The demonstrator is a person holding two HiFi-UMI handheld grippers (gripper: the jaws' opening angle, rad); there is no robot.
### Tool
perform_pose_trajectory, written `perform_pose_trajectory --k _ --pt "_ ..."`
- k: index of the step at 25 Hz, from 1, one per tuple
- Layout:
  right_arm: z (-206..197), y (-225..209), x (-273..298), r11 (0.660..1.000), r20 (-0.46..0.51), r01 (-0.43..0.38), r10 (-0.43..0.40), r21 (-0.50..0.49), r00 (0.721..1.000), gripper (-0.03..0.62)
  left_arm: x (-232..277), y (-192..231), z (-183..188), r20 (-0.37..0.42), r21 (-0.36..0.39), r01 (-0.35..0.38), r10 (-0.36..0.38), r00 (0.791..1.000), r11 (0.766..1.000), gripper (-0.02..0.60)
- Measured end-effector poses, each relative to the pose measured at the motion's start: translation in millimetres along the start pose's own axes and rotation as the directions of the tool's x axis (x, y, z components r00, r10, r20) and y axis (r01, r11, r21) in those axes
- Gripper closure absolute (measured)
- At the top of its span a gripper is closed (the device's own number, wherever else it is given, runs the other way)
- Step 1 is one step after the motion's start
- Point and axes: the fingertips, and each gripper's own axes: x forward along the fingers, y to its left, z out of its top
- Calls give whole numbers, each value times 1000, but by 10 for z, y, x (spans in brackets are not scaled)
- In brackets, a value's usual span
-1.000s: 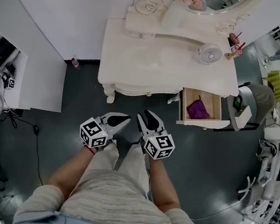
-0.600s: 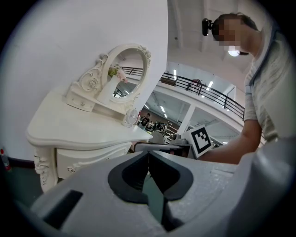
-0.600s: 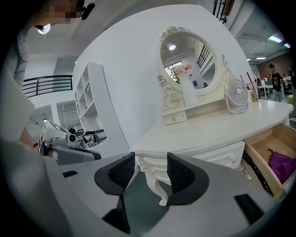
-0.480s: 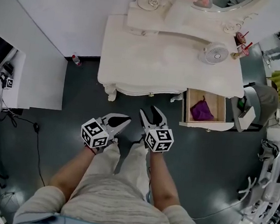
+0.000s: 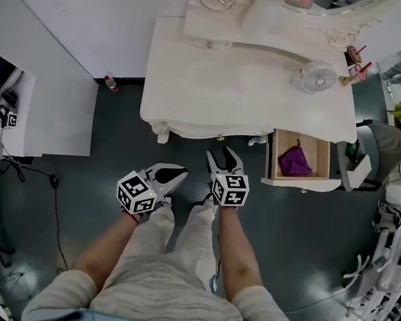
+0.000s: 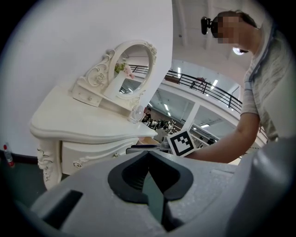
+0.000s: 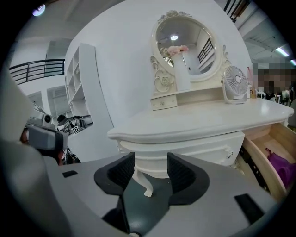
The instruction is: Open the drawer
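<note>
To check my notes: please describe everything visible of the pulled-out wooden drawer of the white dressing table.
The drawer has a pale bare-wood inside and a white front panel. It stands pulled out, level, under the right end of the white dressing table. A crumpled purple fabric piece lies inside it.

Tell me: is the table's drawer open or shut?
Open. The drawer sticks out from the table's front, and a purple cloth shows inside it.
</note>
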Motion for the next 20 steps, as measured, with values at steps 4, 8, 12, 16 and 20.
perform_pose_trajectory --k 4,8,12,16,20 --pt "-116 -195 149 1000 -39 25 -24 7 999 410 13 25 -62 -6 -13 -1 1 1000 1000 568" --pt "-214 -338 293 999 -79 43 -42 13 996 410 11 25 -98 -8 -23 0 0 1000 1000 568" --pt "-289 -414 417 999 -115 51 -51 -4 992 410 -6 35 -139 -8 -33 -6 6 1000 999 568" --pt "-361 -495 498 998 -147 62 -64 -20 987 410 -26 44 -172 -8 -37 -10 10 1000 999 568" --pt "-413 -544 570 997 -173 73 -77 -30 982 410 -62 83 -182 -7 -43 -22 22 1000 999 568"
